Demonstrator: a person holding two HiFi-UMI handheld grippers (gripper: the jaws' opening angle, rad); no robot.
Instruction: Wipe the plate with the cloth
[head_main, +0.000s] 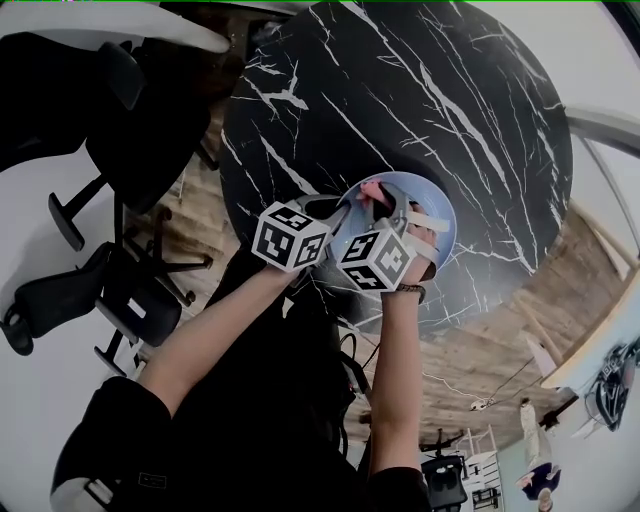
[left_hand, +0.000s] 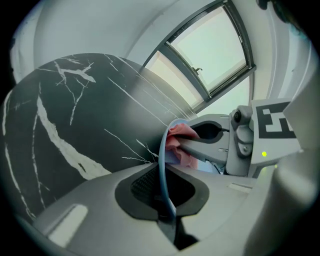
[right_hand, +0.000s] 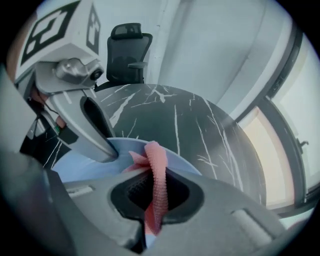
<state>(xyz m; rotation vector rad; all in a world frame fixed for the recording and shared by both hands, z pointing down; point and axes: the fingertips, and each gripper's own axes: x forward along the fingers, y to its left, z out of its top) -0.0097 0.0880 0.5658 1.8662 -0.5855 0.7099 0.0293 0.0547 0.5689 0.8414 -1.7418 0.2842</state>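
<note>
**A:** Where does the wiping stand?

**B:** In the thick of it, I'd say. The left tool (left_hand: 162, 197) is pressed together on the rim of the pale blue plate (right_hand: 85, 162). The rim runs edge-on between its jaws. That tool holds the plate tilted up by the near edge of the black marbled surface (right_hand: 190, 125).

**A:** And the cloth?

**B:** The pink cloth (right_hand: 156, 170) is pinched in the right tool (right_hand: 155, 202). A strip of it stands up between the jaws, and its free end lies against the plate's face, near where the left tool grips the rim.

**A:** So the picking up is done?

**B:** Yes. The plate is in one tool, the cloth is in the other, and the two are brought together. What's left is the rubbing itself. I can't say how much of the face has been covered. No smear or crumb shows on the blue, and in the head view both tools hide most of the plate.

**A:** Is the plate resting on the surface at all?

**B:** I can't tell. Its lower edge is out of sight in every view.

**A:** What remains, then?

**B:** By my reckoning, more passes across the face and out to the rim. After that, the plate goes back down flat and the cloth is let go.
</note>
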